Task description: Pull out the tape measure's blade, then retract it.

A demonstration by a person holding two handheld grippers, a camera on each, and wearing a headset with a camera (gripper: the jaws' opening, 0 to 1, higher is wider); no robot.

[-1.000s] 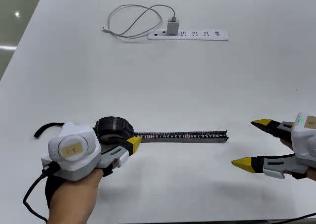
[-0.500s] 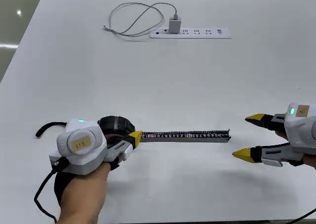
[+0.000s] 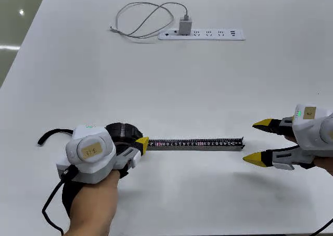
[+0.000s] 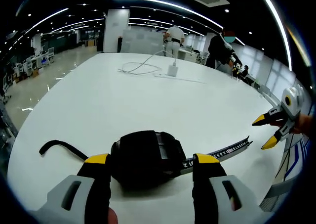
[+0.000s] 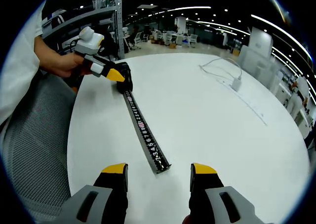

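The black tape measure case [image 3: 123, 135] lies on the white table [image 3: 171, 85], and my left gripper [image 3: 136, 145] is shut on its sides. The left gripper view has the case [image 4: 147, 157] held between the yellow-tipped jaws of the left gripper [image 4: 151, 159]. The blade [image 3: 195, 142] lies flat and pulled out to the right. Its end hook [image 3: 242, 142] rests just left of my right gripper [image 3: 258, 141], which is open with nothing between its fingers. In the right gripper view the blade end [image 5: 161, 164] sits just ahead of the right gripper [image 5: 159, 173].
A white power strip [image 3: 205, 34] with a plugged charger and a looped white cable [image 3: 143, 20] lies at the far side. The case's black wrist strap [image 3: 51, 135] trails left. The table's near edge runs close below both hands.
My right gripper has moved left and stands closer to the blade's end, still open. The left gripper keeps its hold on the case, and the blade's length looks unchanged.
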